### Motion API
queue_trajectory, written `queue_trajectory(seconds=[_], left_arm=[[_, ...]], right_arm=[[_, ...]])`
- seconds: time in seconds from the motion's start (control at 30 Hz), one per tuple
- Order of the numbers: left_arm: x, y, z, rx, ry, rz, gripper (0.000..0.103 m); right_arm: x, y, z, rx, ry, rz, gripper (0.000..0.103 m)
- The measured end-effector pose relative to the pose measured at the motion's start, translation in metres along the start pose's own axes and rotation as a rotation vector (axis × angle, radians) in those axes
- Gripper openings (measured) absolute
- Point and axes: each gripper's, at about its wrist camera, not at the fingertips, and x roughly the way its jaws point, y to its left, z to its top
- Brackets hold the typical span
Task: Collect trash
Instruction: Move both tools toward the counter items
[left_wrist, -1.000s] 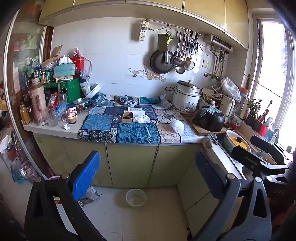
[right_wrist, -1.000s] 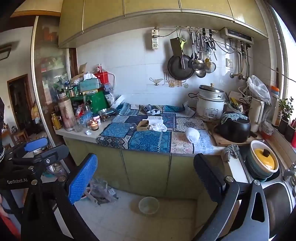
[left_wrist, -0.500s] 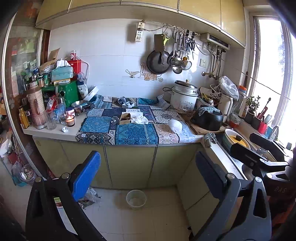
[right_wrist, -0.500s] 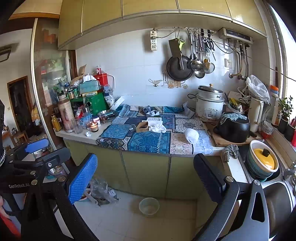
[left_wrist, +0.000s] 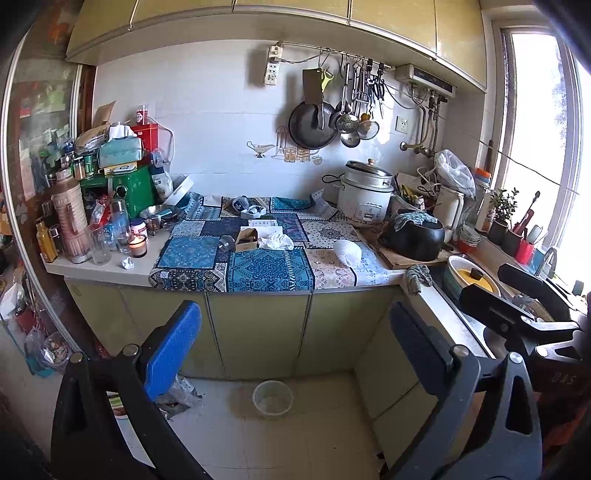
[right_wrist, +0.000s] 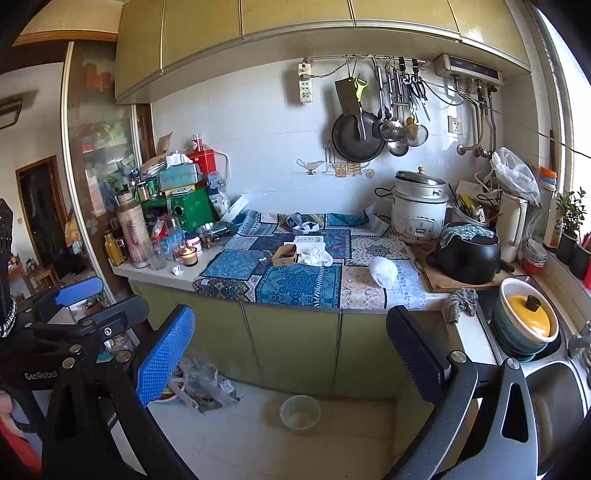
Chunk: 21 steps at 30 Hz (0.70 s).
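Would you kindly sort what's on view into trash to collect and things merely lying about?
Job:
crumpled tissue
small paper wad
white netting wad
floor bin

Lying about:
rice cooker
black pot
lit candle

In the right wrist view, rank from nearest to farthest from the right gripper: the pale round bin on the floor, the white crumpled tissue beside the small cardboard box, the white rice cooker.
1. Pale round bin, on the floor below the right gripper.
2. White crumpled tissue, mid-counter on the patterned cloth.
3. White rice cooker, at the back right against the wall.
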Motion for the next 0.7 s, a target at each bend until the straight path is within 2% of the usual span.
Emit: queue_trajectory(seconds=[0.7], left_arm=[[0.0071,0.0,0.0035,0.014,-0.002,0.006,0.103]], right_arm=[[0.0002,-0.0036,0.0034,0.004,0.003,-0.006,0.103]])
